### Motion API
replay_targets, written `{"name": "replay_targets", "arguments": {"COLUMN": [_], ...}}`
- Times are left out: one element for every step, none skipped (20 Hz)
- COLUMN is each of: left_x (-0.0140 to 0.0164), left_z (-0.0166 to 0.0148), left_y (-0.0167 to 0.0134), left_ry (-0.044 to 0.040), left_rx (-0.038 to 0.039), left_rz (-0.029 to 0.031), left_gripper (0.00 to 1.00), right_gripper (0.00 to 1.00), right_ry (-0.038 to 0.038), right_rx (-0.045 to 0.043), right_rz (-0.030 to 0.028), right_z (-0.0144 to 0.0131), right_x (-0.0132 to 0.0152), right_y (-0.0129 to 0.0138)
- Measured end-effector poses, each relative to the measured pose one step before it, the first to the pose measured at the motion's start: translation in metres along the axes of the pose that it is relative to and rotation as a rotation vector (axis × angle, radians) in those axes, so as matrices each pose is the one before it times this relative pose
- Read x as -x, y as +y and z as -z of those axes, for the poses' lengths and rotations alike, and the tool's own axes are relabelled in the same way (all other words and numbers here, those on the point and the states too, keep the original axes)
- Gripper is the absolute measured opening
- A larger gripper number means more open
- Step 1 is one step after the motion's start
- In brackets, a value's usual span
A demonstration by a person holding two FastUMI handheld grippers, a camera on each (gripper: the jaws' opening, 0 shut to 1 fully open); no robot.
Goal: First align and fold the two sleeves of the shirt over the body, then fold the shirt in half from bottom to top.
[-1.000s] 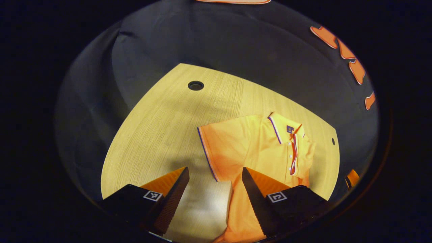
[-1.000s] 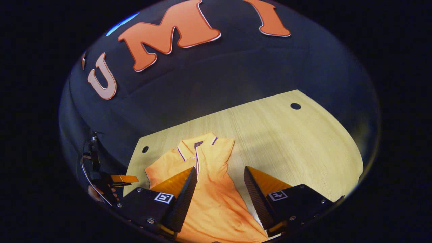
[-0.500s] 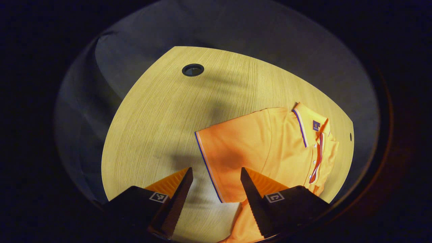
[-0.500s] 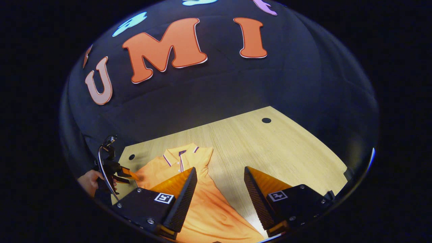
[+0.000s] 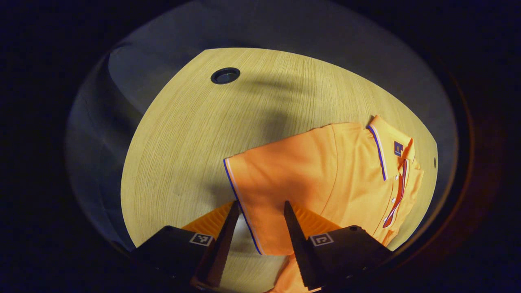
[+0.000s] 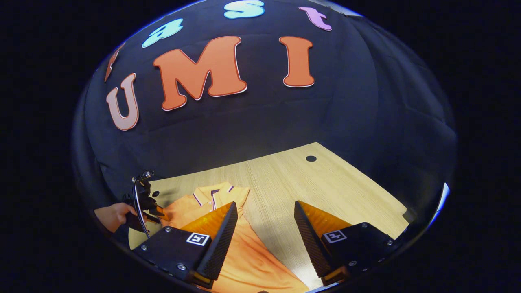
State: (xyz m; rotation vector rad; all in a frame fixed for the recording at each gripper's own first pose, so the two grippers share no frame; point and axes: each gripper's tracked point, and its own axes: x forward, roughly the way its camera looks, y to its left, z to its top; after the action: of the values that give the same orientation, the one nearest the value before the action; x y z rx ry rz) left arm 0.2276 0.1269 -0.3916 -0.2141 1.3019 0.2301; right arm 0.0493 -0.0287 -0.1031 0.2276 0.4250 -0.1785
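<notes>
An orange polo shirt (image 5: 325, 171) with a striped collar (image 5: 380, 150) lies flat on the wooden table (image 5: 183, 134). Its near sleeve is spread out, and the striped cuff edge (image 5: 238, 195) runs between the fingers of my left gripper (image 5: 260, 203), which is open low over the cuff. In the right gripper view the shirt (image 6: 248, 260) stretches from collar (image 6: 213, 193) down under my right gripper (image 6: 265, 203), which is open and held above the cloth and table. The left gripper (image 6: 144, 203) and the hand (image 6: 112, 215) holding it show at that view's left.
A round cable hole (image 5: 225, 75) sits in the table (image 6: 325, 179) beyond the sleeve, and another hole (image 6: 311, 158) lies near the far corner in the right gripper view. Bare wood spreads to the left of the sleeve. Black cloth walls close in behind the table.
My left gripper has moved in over the sleeve cuff and its fingers have narrowed somewhat. My right gripper has risen and tipped back, so the shirt looks smaller and lower in its view.
</notes>
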Motion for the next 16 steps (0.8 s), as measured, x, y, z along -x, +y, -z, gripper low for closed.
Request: {"name": "replay_targets", "arguments": {"left_x": [-0.00031,0.00062,0.00259,-0.00211,-0.00032,-0.00013,0.01963,-0.01856,-0.00121,-0.00049,-0.00018,0.00119,0.00140,0.00340,0.00395,0.00382], "left_z": [-0.00002,-0.00106,-0.00012,0.00011,-0.00071,-0.00050,0.00053,-0.00595,-0.00080,0.00078,0.00034,0.00073,-0.00197,-0.00378,-0.00652,-0.00525], "left_y": [-0.00169,-0.00049,-0.00029,-0.00304,-0.00103,0.00099,-0.00506,-0.00116,0.00076,-0.00129,-0.00131,-0.00366,-0.00315,-0.00242,-0.00262,-0.00280], "left_ry": [-0.00133,-0.01043,-0.01291,-0.01684,-0.01968,-0.03032,-0.04752,-0.01356,-0.02694,-0.01471,-0.01136,-0.00474,-0.01073,-0.01858,-0.02376,-0.02233], "left_rx": [-0.00366,-0.01360,-0.02067,-0.02377,-0.03136,-0.02321,0.00537,-0.00053,-0.01306,-0.01487,-0.02728,-0.02286,-0.00919,-0.00095,-0.00160,-0.01354], "left_rz": [0.00044,0.00641,0.01092,0.00802,0.00923,0.01127,0.02793,0.00820,0.00729,0.00430,0.00732,0.01111,0.01525,0.01200,0.01097,0.00905], "left_gripper": [0.69,0.65,0.65,0.59,0.48,0.48,0.45,0.27,0.10,0.10,0.10,0.10,0.10,0.10,0.10,0.10], "right_gripper": [0.86,0.86,0.86,0.86,0.86,0.86,0.86,0.86,0.86,0.86,0.86,0.86,0.86,0.86,0.86,0.86], "right_ry": [-0.00902,-0.01112,-0.01512,-0.01617,-0.01779,-0.01999,-0.02195,-0.01142,0.00251,-0.00259,0.00408,0.00000,0.00121,0.00102,0.00420,0.00207], "right_rx": [0.00010,0.00120,0.00038,0.00292,0.00520,0.00901,0.01033,0.01142,0.00928,0.00670,0.00184,-0.00306,-0.00259,0.00054,0.00206,0.00019], "right_rz": [0.00637,0.01069,0.00524,0.00488,0.00724,0.00711,0.00914,0.00865,0.00651,0.00606,0.00437,0.00223,0.00010,0.00317,0.00349,0.00245], "right_z": [-0.00137,-0.00163,-0.00201,-0.00110,-0.00158,-0.00124,-0.00144,-0.00051,0.00284,0.00360,0.00134,0.00151,0.00045,0.00236,0.00218,0.00210], "right_x": [0.00229,0.00189,0.00290,0.00385,0.00245,0.00195,0.00256,0.00221,0.00298,0.00374,0.00196,-0.00040,0.00184,0.00076,0.00099,0.00182], "right_y": [-0.00348,-0.00489,-0.00399,-0.00344,-0.00390,-0.00360,-0.00382,-0.00429,-0.00304,-0.00024,-0.00089,-0.00008,-0.00004,-0.00161,-0.00165,-0.00121]}}
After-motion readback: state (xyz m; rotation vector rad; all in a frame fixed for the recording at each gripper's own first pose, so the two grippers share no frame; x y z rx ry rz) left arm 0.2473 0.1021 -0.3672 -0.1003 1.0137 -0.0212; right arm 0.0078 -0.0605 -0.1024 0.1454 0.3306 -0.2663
